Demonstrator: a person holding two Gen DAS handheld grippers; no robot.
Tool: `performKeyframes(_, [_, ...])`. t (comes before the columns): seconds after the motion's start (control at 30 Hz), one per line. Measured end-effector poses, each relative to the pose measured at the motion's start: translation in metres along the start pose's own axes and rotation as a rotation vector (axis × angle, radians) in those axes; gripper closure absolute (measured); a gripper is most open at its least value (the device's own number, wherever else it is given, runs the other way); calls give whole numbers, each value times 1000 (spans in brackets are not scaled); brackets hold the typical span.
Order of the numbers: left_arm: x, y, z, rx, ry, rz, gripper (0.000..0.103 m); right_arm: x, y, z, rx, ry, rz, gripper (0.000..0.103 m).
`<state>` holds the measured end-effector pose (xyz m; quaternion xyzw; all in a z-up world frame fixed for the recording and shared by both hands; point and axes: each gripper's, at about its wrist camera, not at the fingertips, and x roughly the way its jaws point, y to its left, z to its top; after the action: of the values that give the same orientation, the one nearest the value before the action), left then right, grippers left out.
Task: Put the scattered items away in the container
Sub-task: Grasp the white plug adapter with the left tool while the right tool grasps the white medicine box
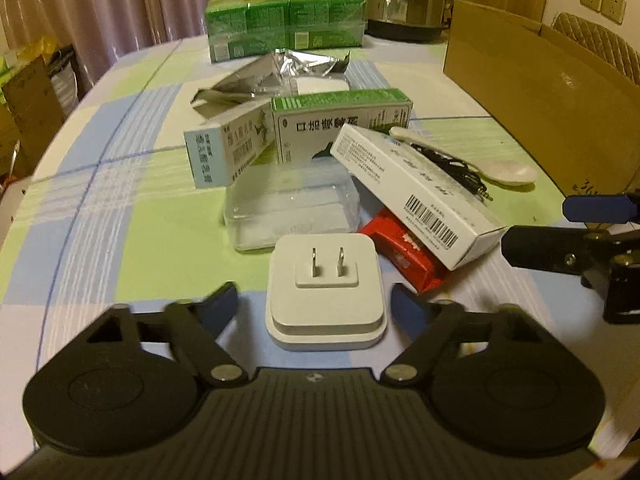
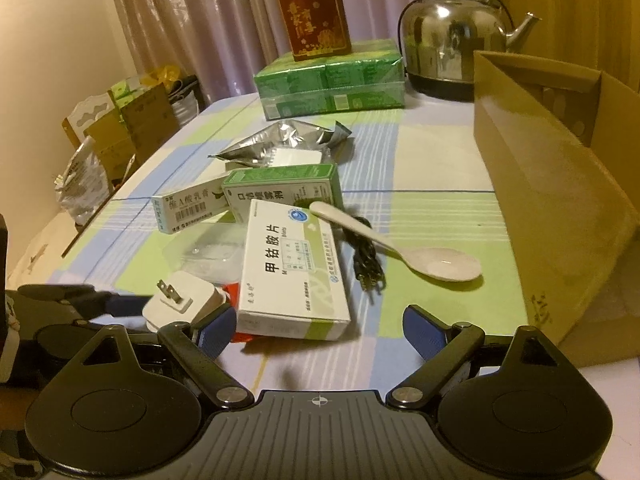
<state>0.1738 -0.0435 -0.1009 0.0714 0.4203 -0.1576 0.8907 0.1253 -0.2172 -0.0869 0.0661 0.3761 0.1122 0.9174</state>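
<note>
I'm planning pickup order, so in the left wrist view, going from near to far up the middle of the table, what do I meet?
Left gripper → white plug adapter → clear plastic box → green and white medicine box → silver foil pouch → green wrapped pack.

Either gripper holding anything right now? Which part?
Nothing held. The left gripper is open with the white plug between its fingers, untouched. The right gripper is open near the pill box.
</note>
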Motion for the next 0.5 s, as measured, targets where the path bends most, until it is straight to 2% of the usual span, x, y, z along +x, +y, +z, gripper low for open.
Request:
performKeyframes(0.03, [1, 1, 0, -7, 4, -5, 40, 2, 1, 2, 3, 3, 6, 15])
performKeyframes(0.07, [1, 3, -1, -12, 5, -6, 42, 5, 2, 3, 7, 7, 15, 15])
performKeyframes(0.4, [-6, 15, -7, -36, 12, -5, 42, 37, 4, 21, 56, 32, 55, 15])
performKeyframes(0.5, [-7, 16, -7, -44, 12, -9, 42, 47, 2, 24, 57, 43, 55, 25])
